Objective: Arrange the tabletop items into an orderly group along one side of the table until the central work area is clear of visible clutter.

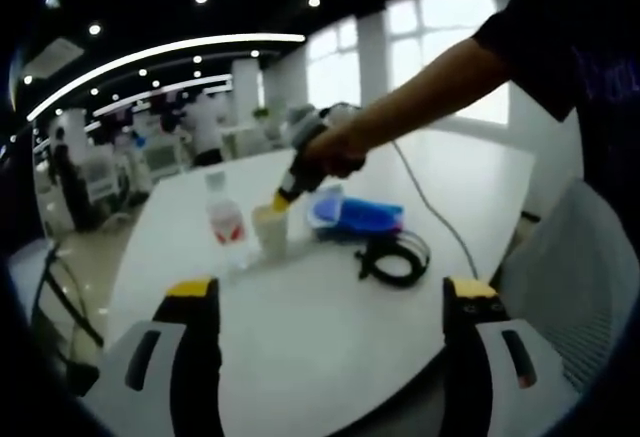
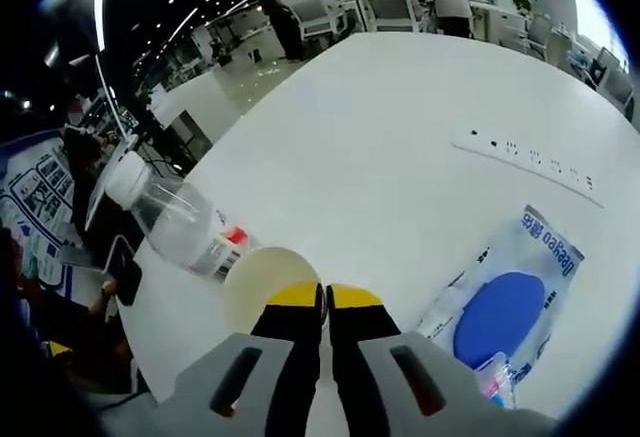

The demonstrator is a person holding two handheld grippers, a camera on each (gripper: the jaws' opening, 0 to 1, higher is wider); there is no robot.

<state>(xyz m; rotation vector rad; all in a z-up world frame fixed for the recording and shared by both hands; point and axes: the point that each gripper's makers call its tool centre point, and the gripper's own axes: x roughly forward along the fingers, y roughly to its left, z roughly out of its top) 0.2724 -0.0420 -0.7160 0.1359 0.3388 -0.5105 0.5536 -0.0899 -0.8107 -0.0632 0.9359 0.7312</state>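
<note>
The right tongs [image 2: 322,302] are pressed together at the near rim of the cup [image 2: 262,282], and they look to be pinching that rim, though the wall between the tips is too thin to make out; in the left gripper view the same tongs [image 1: 281,200] come down on the cup [image 1: 270,229] from above, held by the person's hand [image 1: 335,152]. The left tongs [image 1: 335,302] are spread wide and hold nothing, hanging over the near edge of the bench [image 1: 330,357].

The cup stands upright toward the middle of the bench, touching or just beside the bottle [image 1: 226,219], which stands upright too; in the right gripper view the bottle [image 2: 175,219] is clear plastic with a white cap and a red label. On the cup's other side lies the blue pouch [image 1: 357,215], and near that a coil of black cable [image 1: 393,257]; a power strip [image 2: 528,162] lies farther off.

The cup is probably light and thin-walled, so a hard squeeze could buckle it; a grip on the rim suits it, kept gentle; being so close to the bottle, a careless lift may knock that over. The bottle looks nearly empty, hence light and easily toppled; take it round the body. The pouch is soft and slippery; pinch an edge.
</note>
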